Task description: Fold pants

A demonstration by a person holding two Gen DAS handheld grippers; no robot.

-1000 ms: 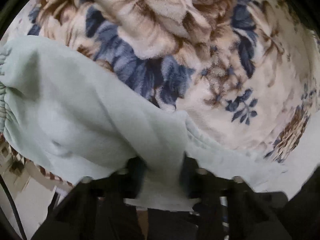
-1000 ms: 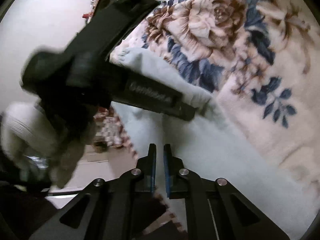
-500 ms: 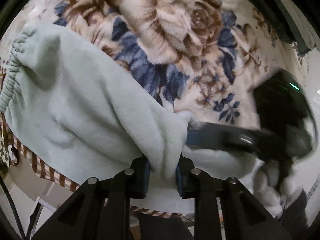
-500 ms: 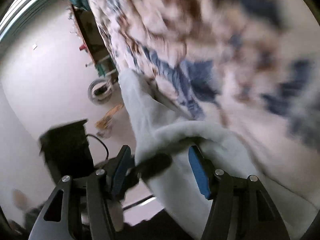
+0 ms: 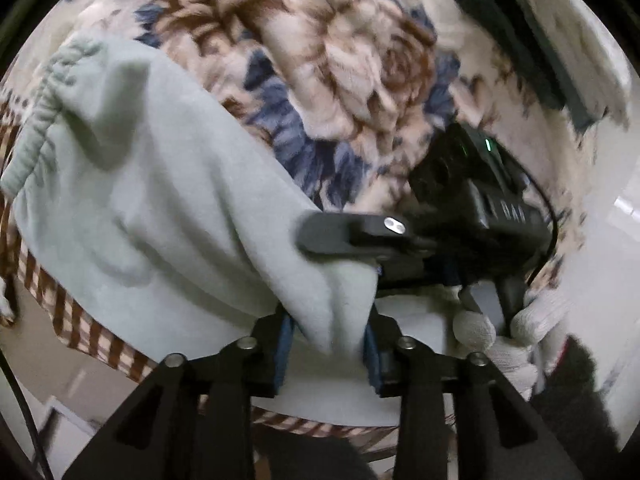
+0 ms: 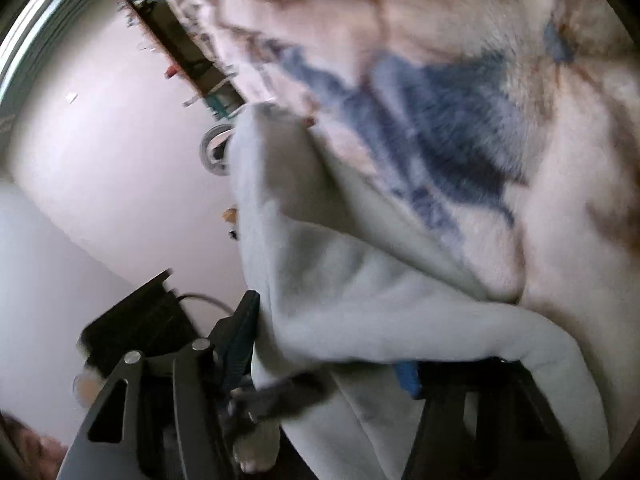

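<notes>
No text, label or number can be read in either view. The right gripper carries pale marks on its black body, but they are too blurred to read

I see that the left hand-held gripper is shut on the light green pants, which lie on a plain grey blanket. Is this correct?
Not fully. The left hand-held gripper is shut on the light green pants, but the blanket under them is not plain grey: it has a flower pattern in cream, brown and blue. The left wrist view shows this best.
</notes>
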